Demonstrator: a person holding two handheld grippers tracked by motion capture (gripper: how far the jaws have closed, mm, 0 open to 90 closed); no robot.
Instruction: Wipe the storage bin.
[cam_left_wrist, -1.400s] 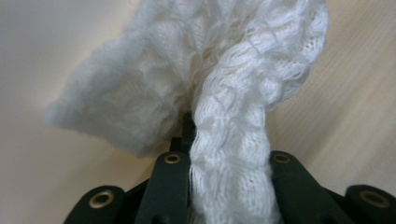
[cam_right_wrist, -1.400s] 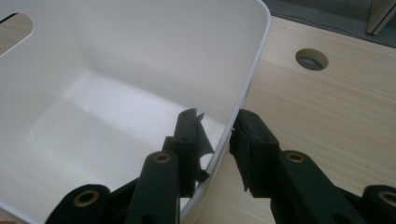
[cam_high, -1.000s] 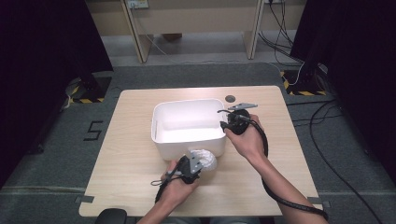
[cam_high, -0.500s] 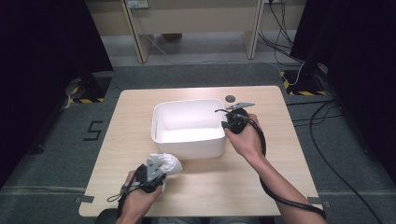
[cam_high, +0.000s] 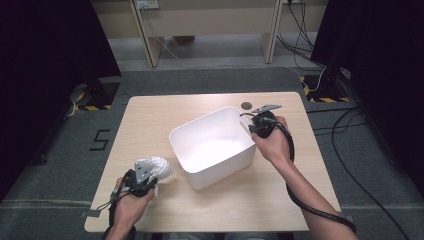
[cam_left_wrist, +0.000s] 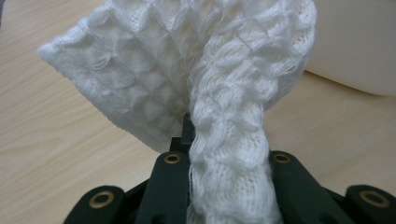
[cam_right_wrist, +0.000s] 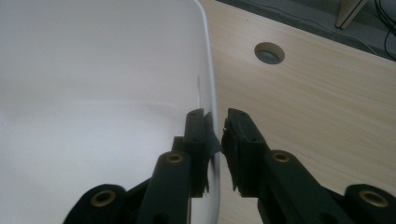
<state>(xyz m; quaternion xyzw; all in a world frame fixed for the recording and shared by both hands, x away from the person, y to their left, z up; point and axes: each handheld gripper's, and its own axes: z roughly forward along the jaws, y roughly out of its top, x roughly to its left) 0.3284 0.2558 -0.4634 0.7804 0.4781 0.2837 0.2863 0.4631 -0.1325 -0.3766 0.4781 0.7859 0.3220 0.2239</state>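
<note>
The left hand-held gripper, clamping the white cloth, is sitting left of the tub; the right hand-held gripper is pinching the tub's rim.

High view looks down on the table; both gripper views sit close, sharing the tub

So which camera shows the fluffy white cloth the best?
The left gripper view: the white knitted cloth is close up there, its waffle pattern clear, pinched in the left gripper. The high view shows it small, beside the white tub. The right gripper view looks at the tub's wall instead.
</note>
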